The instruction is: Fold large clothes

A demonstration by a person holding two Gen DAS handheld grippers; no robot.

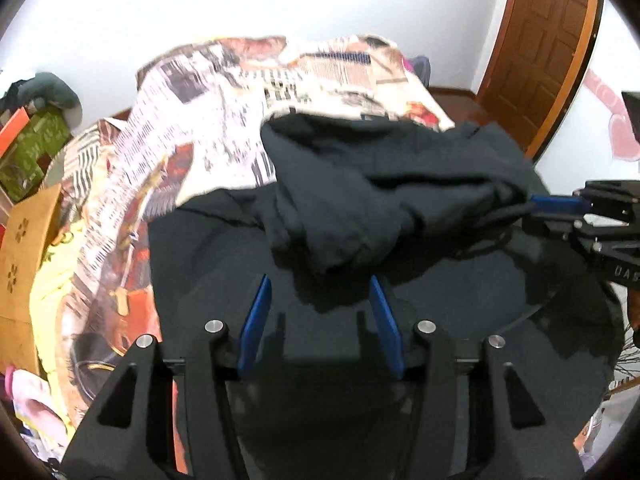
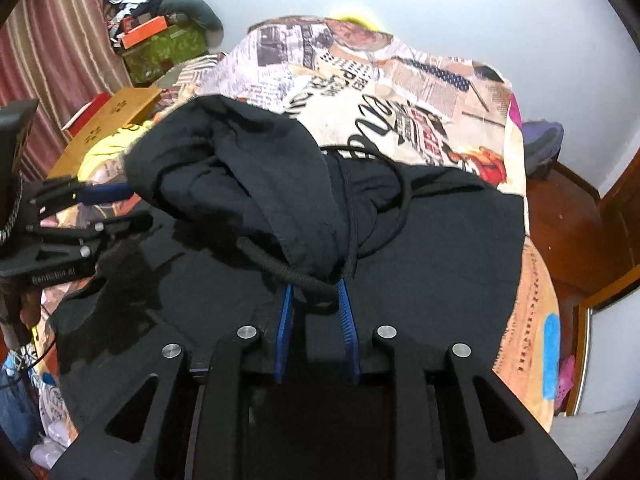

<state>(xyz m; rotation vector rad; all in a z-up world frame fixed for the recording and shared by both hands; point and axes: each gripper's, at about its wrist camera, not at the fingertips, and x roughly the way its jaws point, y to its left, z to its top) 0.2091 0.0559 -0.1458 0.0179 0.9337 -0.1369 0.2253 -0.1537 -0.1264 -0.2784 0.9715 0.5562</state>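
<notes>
Clearly the large black cotton hooded garment [image 2: 420,240] is soft and limp: it lies spread over the bed with the newspaper-print cover [image 2: 400,92], its hood part [image 1: 380,184] bunched in loose folds on top of the flat body. It looks fairly thick and probably has some weight, so a single pinch would likely let the rest sag and drag. A braided black drawstring [image 2: 288,272] trails from the hood and could snag.

The left gripper [image 1: 320,312] has its blue fingers [image 1: 256,320] parted, nothing pressed between them, just short of the hood's hanging edge. The right gripper [image 2: 314,304] stands narrowly parted with the drawstring and a fold of hood edge lying between its tips; the pads do not appear to press on it.

Good holds would be seams or hems at two well-spaced corners, keeping the cloth taut between both hands.
</notes>
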